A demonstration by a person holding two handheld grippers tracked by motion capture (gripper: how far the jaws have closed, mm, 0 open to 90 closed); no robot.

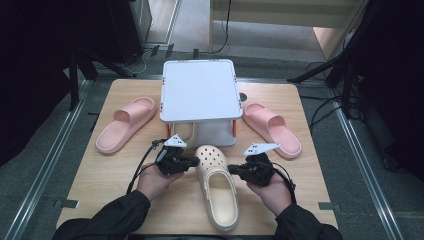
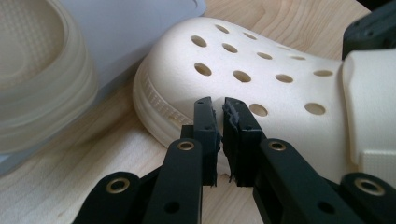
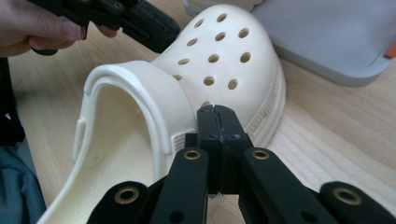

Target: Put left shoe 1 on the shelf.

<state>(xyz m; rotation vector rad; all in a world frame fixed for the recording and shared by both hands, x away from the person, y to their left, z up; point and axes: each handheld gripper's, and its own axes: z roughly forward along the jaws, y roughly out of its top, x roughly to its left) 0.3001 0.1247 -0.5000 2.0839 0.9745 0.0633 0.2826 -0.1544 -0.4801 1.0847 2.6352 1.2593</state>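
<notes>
A cream clog (image 1: 218, 187) lies on the wooden bench (image 1: 100, 180), toe toward the white stand (image 1: 200, 90), between the two grippers. The left gripper (image 2: 218, 112) sits against the clog's toe side, its fingers nearly together with only a thin gap — nothing between them. The right gripper (image 3: 217, 112) has its fingers pressed fully together, empty, just beside the clog's other flank.

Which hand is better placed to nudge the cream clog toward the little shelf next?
Probably left. The left tongs sit by the cream clog at its holed toe, nearest the shelf. The right tongs are shut, farther back by its strap.
</notes>
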